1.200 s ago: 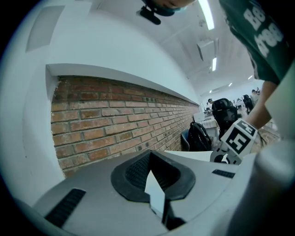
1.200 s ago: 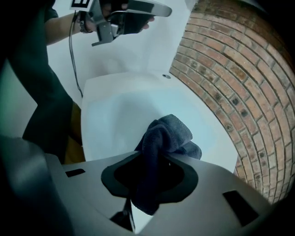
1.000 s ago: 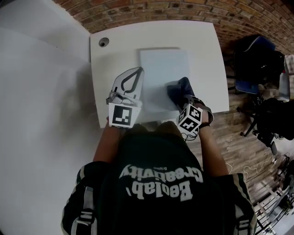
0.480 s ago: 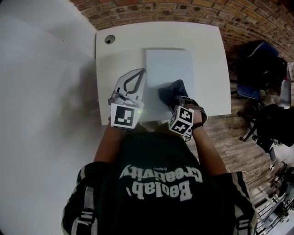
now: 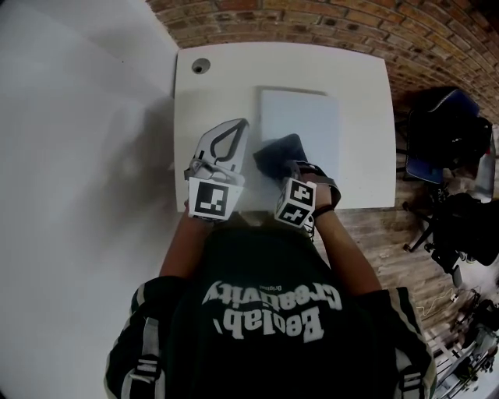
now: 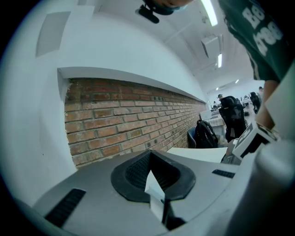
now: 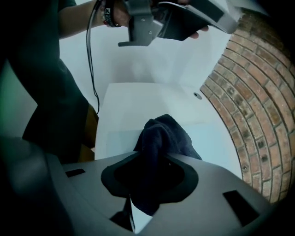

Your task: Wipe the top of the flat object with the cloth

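A pale flat panel (image 5: 304,121) lies on the white table (image 5: 362,93). A dark blue cloth (image 5: 277,150) rests on the panel's near left part, reaching over its left edge. My right gripper (image 5: 285,167) is shut on the cloth, which bunches up out of the jaws in the right gripper view (image 7: 161,136). My left gripper (image 5: 235,129) hangs over the bare table just left of the panel, its fingers meeting at the tip with nothing between them. It also shows overhead in the right gripper view (image 7: 184,18).
A round cable hole (image 5: 201,65) sits at the table's far left corner. A brick wall (image 5: 327,23) runs behind the table and a white wall (image 5: 78,117) along its left. A dark chair and bags (image 5: 444,132) stand on the wooden floor at the right.
My right gripper has dragged the cloth leftward across the panel, from its right side to its left edge. The left gripper has stayed beside the panel.
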A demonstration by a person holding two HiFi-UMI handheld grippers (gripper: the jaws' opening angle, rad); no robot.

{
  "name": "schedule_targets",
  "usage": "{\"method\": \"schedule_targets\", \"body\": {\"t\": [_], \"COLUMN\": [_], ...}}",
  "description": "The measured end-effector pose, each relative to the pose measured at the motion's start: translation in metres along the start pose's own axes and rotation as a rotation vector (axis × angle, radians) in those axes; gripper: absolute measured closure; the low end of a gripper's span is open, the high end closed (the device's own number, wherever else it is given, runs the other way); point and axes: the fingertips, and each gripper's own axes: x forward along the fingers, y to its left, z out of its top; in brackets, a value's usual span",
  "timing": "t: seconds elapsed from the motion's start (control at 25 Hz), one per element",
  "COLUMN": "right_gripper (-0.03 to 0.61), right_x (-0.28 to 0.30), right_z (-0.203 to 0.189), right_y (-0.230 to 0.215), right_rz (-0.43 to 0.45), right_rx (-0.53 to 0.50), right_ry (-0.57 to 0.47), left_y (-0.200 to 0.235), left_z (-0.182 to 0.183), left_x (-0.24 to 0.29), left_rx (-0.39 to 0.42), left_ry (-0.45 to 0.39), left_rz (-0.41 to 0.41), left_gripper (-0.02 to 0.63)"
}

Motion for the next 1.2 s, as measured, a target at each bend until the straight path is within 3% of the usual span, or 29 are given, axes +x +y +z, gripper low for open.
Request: {"method": "schedule_targets", "body": {"t": [0.64, 0.88, 1.2], "right_gripper": [0.494, 0.494, 0.495], "right_x": [0.044, 0.039, 0.027], "right_z": [0.029, 0.031, -0.031], "right_y": [-0.155, -0.169, -0.184], "right_rz": [-0.240, -0.251, -0.292], "right_rx": [0.118, 0.140, 0.231], "right_ry": [0.006, -0.002, 0.065], "left_y": [0.019, 0.015, 0.011], "left_z": [-0.011, -0.004, -0.006], "left_x": [0.003, 0.012, 0.024], "left_rx": [0.009, 0.021, 0.007], "left_ry": [0.019, -0.007, -0.017], "left_rz": [-0.028, -0.068, -0.105], "left_gripper": [0.618, 0.618, 0.618]}}
